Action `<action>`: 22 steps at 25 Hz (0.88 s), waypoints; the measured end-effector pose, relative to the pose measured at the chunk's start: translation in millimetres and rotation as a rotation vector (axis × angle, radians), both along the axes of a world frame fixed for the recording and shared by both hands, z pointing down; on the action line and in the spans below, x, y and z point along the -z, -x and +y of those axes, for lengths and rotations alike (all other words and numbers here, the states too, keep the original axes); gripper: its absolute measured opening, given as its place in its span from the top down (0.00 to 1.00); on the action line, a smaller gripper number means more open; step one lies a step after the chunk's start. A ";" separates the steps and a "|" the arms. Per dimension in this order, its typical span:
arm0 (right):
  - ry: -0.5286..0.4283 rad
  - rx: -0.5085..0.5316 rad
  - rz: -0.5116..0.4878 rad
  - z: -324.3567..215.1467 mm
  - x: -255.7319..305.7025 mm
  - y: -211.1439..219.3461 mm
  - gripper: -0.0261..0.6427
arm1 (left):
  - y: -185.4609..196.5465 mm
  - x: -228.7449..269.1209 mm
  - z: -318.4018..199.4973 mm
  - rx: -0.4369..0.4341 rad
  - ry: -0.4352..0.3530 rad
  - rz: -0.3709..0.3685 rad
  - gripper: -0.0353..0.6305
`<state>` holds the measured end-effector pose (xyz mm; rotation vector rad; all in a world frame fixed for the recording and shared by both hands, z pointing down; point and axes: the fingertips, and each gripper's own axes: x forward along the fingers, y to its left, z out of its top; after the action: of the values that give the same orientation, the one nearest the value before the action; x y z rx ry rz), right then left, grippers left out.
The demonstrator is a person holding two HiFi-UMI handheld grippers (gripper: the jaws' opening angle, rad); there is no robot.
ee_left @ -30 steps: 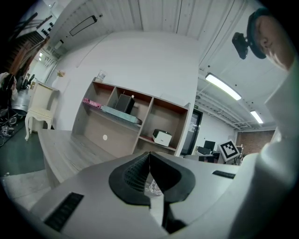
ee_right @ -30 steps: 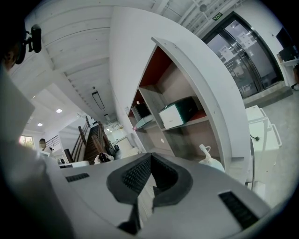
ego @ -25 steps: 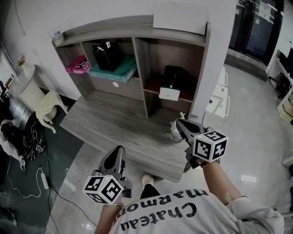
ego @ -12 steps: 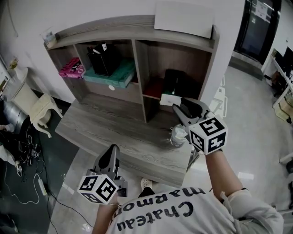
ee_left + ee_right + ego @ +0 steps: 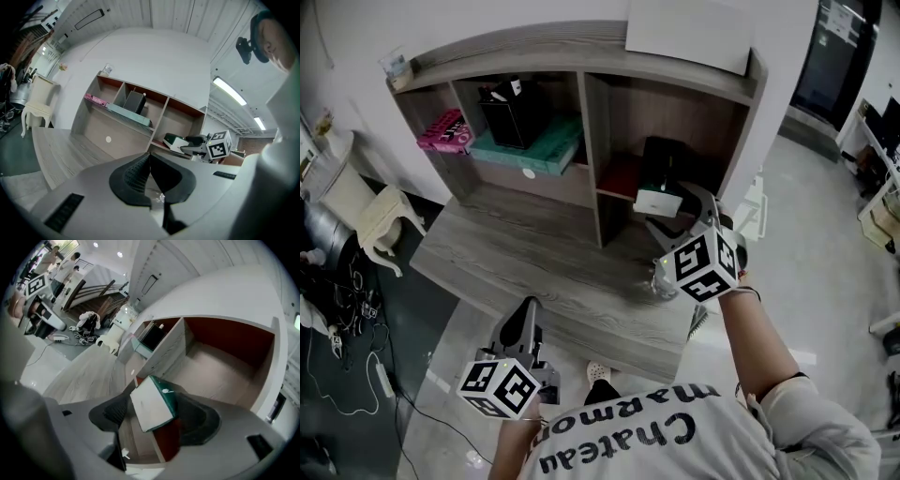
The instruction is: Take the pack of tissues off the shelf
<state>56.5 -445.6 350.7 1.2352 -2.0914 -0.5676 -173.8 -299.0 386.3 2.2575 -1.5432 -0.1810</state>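
The pack of tissues [image 5: 657,200], dark green with a white end face, lies in the lower right compartment of the wooden shelf [image 5: 598,141]. My right gripper [image 5: 675,214] reaches into that compartment with its jaws opening. In the right gripper view the pack [image 5: 152,401] sits between the two pads [image 5: 115,413], which stand apart from it. My left gripper [image 5: 528,307] hangs low in front of the table, shut and empty. From the left gripper view [image 5: 150,157] I see the pack [image 5: 176,140] and the right gripper [image 5: 206,145] at the shelf.
The shelf stands on a grey wooden table [image 5: 534,253]. A pink box [image 5: 443,131], a teal flat box [image 5: 530,145] and a black box [image 5: 514,114] fill the left compartments. A small pale crumpled object [image 5: 661,278] lies on the table under my right gripper. A white chair [image 5: 380,211] stands left.
My right gripper has risen from near the table's front edge and gone forward into the right shelf compartment, and its jaws have spread. The left gripper has hardly moved.
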 end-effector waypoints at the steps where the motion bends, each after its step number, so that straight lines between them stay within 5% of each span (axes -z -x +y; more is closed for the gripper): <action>1: -0.009 0.001 0.026 -0.6 -3.8 1.1 0.45 | -0.1 -0.8 -0.5 0.000 0.002 0.002 0.92; 11: -0.159 -0.010 0.266 -5.7 -29.2 2.5 0.35 | 1.6 -7.5 1.4 -0.005 0.017 0.013 0.92; 22: -0.359 -0.128 0.373 -15.8 -25.8 -7.6 0.45 | 9.3 -9.2 11.4 0.015 0.019 0.016 0.92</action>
<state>64.0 -461.4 376.5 1.3249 -1.6321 -1.0596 -183.1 -287.6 395.5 2.2251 -1.5485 -0.1872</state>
